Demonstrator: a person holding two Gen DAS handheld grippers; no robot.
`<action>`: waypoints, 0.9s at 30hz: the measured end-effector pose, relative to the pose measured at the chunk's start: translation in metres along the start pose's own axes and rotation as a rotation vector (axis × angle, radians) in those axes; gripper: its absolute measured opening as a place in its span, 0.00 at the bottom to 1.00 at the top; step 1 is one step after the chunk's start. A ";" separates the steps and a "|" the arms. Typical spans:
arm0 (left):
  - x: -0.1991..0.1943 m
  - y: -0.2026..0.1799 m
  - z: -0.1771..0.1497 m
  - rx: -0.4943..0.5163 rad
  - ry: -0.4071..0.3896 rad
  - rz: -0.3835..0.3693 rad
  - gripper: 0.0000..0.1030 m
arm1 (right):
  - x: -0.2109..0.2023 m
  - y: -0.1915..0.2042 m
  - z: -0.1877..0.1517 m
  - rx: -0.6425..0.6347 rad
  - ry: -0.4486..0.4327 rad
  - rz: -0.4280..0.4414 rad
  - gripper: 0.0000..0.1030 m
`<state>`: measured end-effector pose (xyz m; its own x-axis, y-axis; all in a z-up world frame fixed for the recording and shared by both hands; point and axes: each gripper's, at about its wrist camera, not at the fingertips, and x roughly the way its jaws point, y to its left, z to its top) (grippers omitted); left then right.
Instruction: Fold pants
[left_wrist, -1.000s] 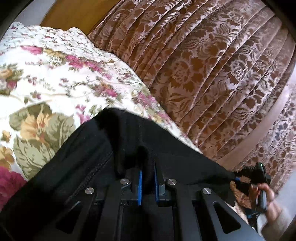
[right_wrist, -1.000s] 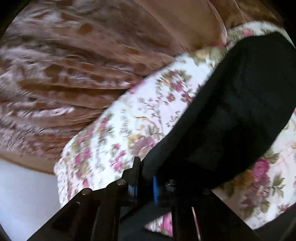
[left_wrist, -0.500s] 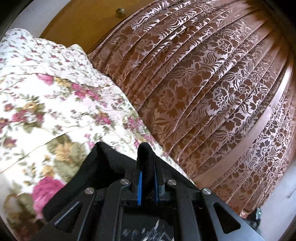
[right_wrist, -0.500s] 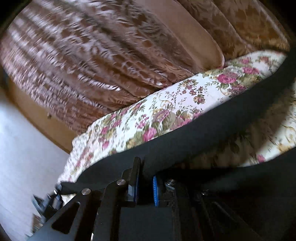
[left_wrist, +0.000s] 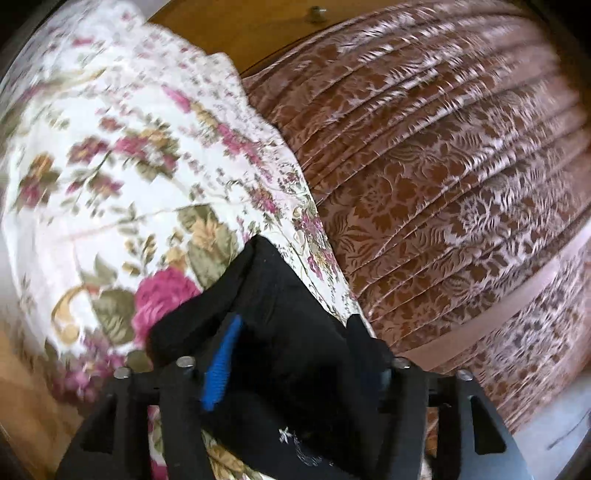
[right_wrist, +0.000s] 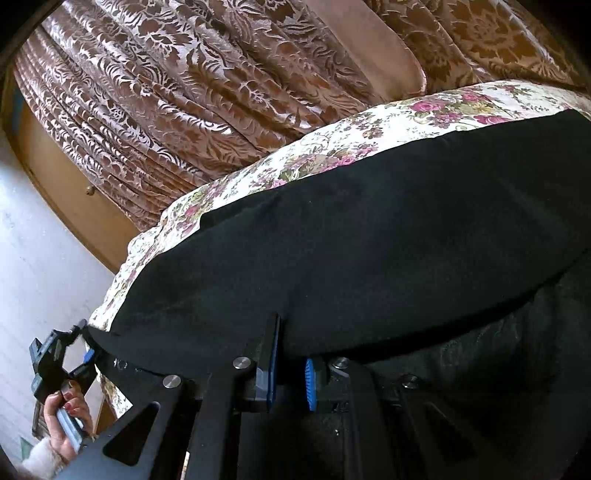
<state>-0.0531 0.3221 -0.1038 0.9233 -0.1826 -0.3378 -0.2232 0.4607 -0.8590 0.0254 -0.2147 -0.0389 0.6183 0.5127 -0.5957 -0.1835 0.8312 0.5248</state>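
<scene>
Black pants (right_wrist: 369, 251) lie stretched across the floral bedspread (right_wrist: 424, 114). In the left wrist view, my left gripper (left_wrist: 291, 354) stands open, its jaws wide apart, with a corner of the pants (left_wrist: 266, 295) lying loose between them. The left gripper also shows in the right wrist view (right_wrist: 81, 354), at the pants' far left end. My right gripper (right_wrist: 290, 369) is shut on the near edge of the pants, cloth pinched between its blue pads (right_wrist: 309, 384).
Brown patterned curtains (left_wrist: 424, 166) hang close behind the bed. A wooden door with a knob (right_wrist: 89, 190) and a white wall (right_wrist: 33, 251) stand at the left. The bed's edge drops off beside the left gripper.
My left gripper has opened and let go of the pants. The pants have come down flat onto the bed. My right gripper stays shut on the cloth.
</scene>
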 end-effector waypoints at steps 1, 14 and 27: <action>-0.003 0.004 0.000 -0.033 0.014 -0.006 0.57 | 0.000 0.001 -0.001 -0.007 -0.001 0.000 0.11; -0.033 -0.016 -0.022 -0.085 0.137 -0.080 0.48 | -0.004 -0.005 0.004 0.039 0.007 0.022 0.24; -0.021 -0.039 -0.050 0.032 0.236 -0.099 0.45 | -0.046 -0.068 0.016 0.268 -0.067 0.008 0.35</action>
<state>-0.0797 0.2645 -0.0818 0.8408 -0.4242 -0.3362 -0.1217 0.4570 -0.8811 0.0222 -0.2979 -0.0373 0.6685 0.4961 -0.5540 0.0148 0.7360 0.6769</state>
